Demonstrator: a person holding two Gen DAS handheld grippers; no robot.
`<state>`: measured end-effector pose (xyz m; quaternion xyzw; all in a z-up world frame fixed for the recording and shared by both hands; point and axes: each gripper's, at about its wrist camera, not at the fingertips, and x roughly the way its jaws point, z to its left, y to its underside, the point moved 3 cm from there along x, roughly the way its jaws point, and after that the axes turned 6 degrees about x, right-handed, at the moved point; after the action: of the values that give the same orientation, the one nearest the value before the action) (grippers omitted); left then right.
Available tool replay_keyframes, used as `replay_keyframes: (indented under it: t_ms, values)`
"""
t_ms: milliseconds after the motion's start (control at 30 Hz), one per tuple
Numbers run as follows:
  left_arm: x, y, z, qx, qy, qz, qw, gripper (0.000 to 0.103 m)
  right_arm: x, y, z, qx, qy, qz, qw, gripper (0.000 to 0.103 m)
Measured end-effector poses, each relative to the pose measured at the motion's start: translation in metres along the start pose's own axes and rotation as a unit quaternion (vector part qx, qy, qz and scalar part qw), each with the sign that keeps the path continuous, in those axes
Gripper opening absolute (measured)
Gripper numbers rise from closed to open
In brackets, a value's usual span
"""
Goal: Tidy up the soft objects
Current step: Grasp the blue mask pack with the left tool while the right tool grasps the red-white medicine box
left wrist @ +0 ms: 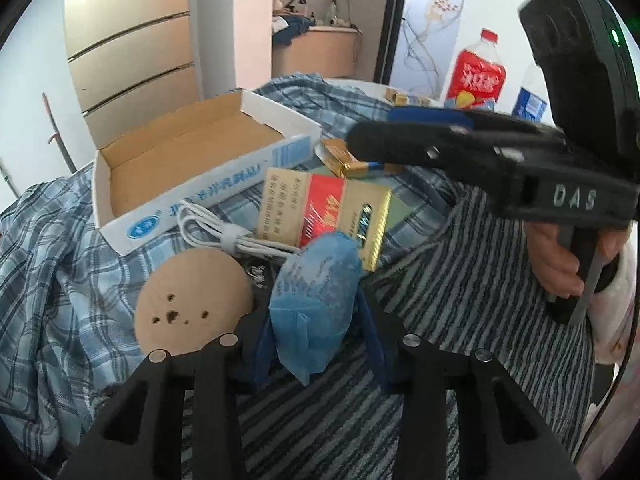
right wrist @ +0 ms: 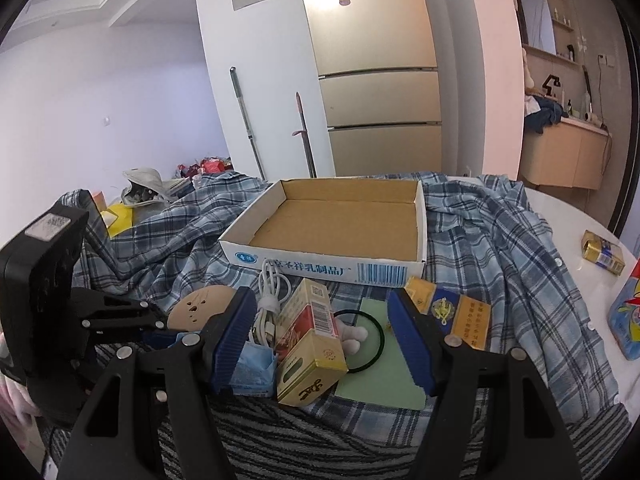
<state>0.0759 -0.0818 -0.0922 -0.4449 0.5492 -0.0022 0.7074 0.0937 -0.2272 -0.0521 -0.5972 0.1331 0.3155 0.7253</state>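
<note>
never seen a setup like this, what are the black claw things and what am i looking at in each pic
They are handheld grippers, one in each of a person's hands, each carrying a fisheye camera looking along its fingers. The left camera shows the left gripper shut on a soft blue pouch, with the right gripper crossing above. The right camera shows the right gripper open over a yellow and red carton. On the plaid cloth lie an open cardboard box and a white cable.
</note>
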Motion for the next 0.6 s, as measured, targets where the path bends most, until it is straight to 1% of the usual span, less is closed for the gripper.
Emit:
replay_keyframes:
  t_ms: [33,67,133,233,333,367,433,467,500,567,600]
  values:
    - [0.002,0.000,-0.001,0.004,-0.002,0.003,1.0000,0.029,0.001,0.000,-0.001,0.002,-0.002,0.003,1.000,0.068]
    - [0.003,0.001,-0.002,0.007,-0.012,0.004,0.9999,0.028,0.003,0.000,-0.001,0.005,-0.003,0.007,1.000,0.068]
    - [0.002,0.000,-0.003,0.011,-0.013,-0.001,0.9999,0.027,0.005,0.001,-0.003,0.009,-0.004,0.013,1.000,0.068]
    - [-0.002,0.001,-0.002,0.007,-0.026,-0.011,0.9996,0.024,0.008,0.002,-0.004,0.011,-0.005,0.021,1.000,0.068]
    - [-0.013,0.002,-0.001,-0.001,-0.046,-0.043,0.9980,0.024,0.012,0.004,-0.003,0.010,-0.007,0.029,0.999,0.068]
    - [-0.021,0.002,-0.001,-0.001,-0.060,-0.064,0.9961,0.024,0.012,0.004,-0.003,0.009,-0.010,0.032,0.999,0.068]
    - [-0.031,0.003,-0.002,-0.001,-0.096,-0.088,0.9915,0.024,0.015,0.006,0.000,0.004,-0.016,0.038,0.999,0.068]
    - [-0.038,0.004,-0.002,-0.003,-0.117,-0.105,0.9876,0.024,0.016,0.006,0.000,0.002,-0.016,0.041,0.999,0.068]
    - [-0.042,0.005,-0.002,-0.005,-0.129,-0.115,0.9850,0.024,0.018,0.008,0.001,-0.001,-0.016,0.045,0.999,0.068]
    - [-0.050,0.007,0.001,-0.013,-0.150,-0.134,0.9795,0.024,0.021,0.009,0.001,-0.001,-0.022,0.056,0.998,0.063]
    - [-0.056,0.008,0.002,-0.019,-0.158,-0.146,0.9763,0.024,0.023,0.010,0.002,0.000,-0.026,0.062,0.998,0.059]
